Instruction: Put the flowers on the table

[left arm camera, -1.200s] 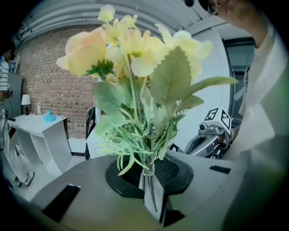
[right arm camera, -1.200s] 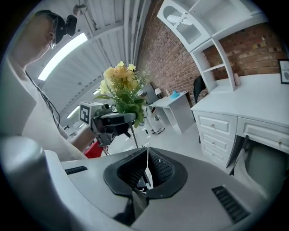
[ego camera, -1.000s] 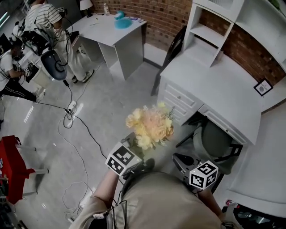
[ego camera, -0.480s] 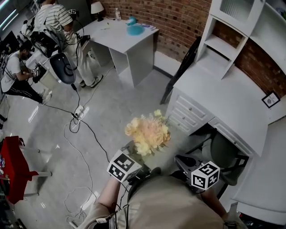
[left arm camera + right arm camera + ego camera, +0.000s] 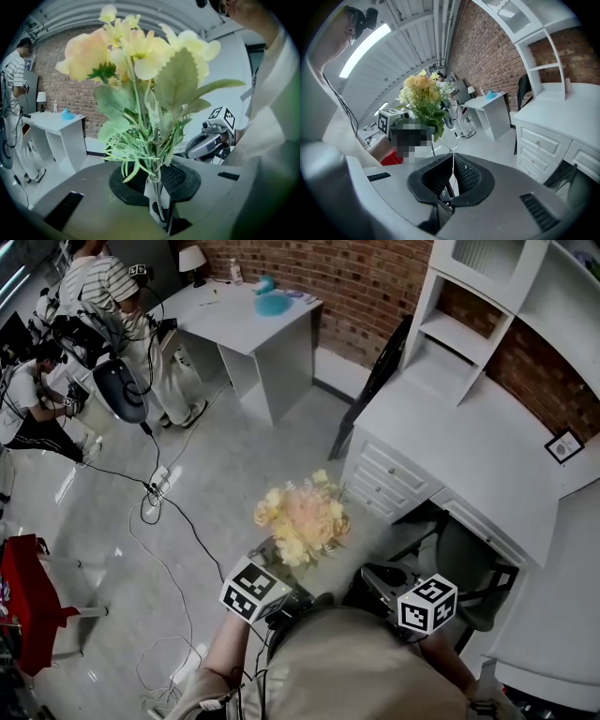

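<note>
ROOM | white desk [image 5: 450,432] with drawers stood against red brick wall [image 5: 356,277] | shelf hutch [image 5: 441,310] atop desk | black chair [image 5: 375,381] at desk's left end | smaller white table [image 5: 246,310] well beyond desk, same wall | glossy grey floor [image 5: 244,451] left of desk, cables [image 5: 161,519] trailing | ceiling strip light [image 5: 365,44] was lit

A recording lab dressed as a study. A white desk [image 5: 450,437] with shelves stands by a brick wall [image 5: 347,268], upper right. Cables [image 5: 153,491] cross the floor; people [image 5: 103,282] with gear, upper left.
</note>
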A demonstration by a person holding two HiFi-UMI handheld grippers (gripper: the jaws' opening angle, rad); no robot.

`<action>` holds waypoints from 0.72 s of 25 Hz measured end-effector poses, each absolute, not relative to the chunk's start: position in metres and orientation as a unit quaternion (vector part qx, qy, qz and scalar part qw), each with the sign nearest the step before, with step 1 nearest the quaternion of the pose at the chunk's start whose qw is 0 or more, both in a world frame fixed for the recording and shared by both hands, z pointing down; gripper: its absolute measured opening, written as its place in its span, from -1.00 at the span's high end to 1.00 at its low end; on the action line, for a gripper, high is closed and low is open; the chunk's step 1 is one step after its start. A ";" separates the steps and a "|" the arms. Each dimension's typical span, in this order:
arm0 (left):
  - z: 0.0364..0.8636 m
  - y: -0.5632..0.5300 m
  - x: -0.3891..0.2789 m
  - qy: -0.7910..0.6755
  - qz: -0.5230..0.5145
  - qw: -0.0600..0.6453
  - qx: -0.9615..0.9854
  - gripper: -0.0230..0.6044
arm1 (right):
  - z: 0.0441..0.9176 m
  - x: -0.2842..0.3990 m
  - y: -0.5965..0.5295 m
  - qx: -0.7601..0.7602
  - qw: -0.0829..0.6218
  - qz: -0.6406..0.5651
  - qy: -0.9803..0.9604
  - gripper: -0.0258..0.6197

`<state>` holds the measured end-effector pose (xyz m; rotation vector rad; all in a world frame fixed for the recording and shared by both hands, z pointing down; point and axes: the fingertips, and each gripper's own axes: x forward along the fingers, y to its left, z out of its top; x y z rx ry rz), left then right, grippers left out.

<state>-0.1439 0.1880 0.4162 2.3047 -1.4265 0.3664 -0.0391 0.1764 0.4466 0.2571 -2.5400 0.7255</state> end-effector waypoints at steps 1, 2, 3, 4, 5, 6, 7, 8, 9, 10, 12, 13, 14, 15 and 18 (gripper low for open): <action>0.417 0.184 -0.143 -0.510 0.134 0.202 0.825 0.79 | 0.447 -0.038 0.172 0.095 0.238 0.271 -0.928 0.85; 0.417 0.180 -0.142 -0.509 0.137 0.202 0.825 0.79 | 0.447 -0.038 0.167 0.096 0.235 0.275 -0.927 0.85; 0.417 0.176 -0.141 -0.508 0.141 0.202 0.825 0.79 | 0.447 -0.039 0.162 0.096 0.232 0.279 -0.927 0.85; 0.417 0.173 -0.140 -0.507 0.144 0.202 0.825 0.79 | 0.447 -0.039 0.159 0.095 0.230 0.282 -0.927 0.85; 0.418 0.170 -0.139 -0.506 0.146 0.204 0.825 0.79 | 0.448 -0.040 0.156 0.094 0.229 0.285 -0.926 0.85; 0.419 0.167 -0.139 -0.506 0.149 0.206 0.824 0.79 | 0.449 -0.039 0.154 0.092 0.230 0.287 -0.925 0.85; 0.420 0.163 -0.138 -0.507 0.153 0.208 0.823 0.79 | 0.449 -0.038 0.150 0.090 0.230 0.289 -0.925 0.85; 0.421 0.158 -0.137 -0.508 0.157 0.208 0.821 0.79 | 0.449 -0.037 0.146 0.090 0.229 0.291 -0.925 0.85; 0.421 0.152 -0.136 -0.508 0.162 0.208 0.820 0.79 | 0.449 -0.035 0.140 0.091 0.227 0.292 -0.924 0.85; 0.421 0.146 -0.133 -0.507 0.166 0.208 0.820 0.79 | 0.448 -0.032 0.134 0.092 0.225 0.295 -0.924 0.85; 0.422 0.135 -0.126 -0.501 0.172 0.209 0.822 0.79 | 0.447 -0.026 0.124 0.097 0.221 0.300 -0.923 0.85; 0.422 0.131 -0.123 -0.498 0.175 0.208 0.823 0.79 | 0.448 -0.024 0.121 0.099 0.220 0.302 -0.922 0.85; 0.422 0.126 -0.122 -0.496 0.178 0.208 0.824 0.79 | 0.448 -0.023 0.117 0.101 0.219 0.304 -0.922 0.85; 0.422 0.122 -0.121 -0.495 0.180 0.207 0.825 0.79 | 0.448 -0.022 0.114 0.103 0.218 0.305 -0.921 0.85; 0.420 0.110 -0.116 -0.493 0.185 0.208 0.824 0.79 | 0.447 -0.017 0.103 0.103 0.216 0.311 -0.920 0.85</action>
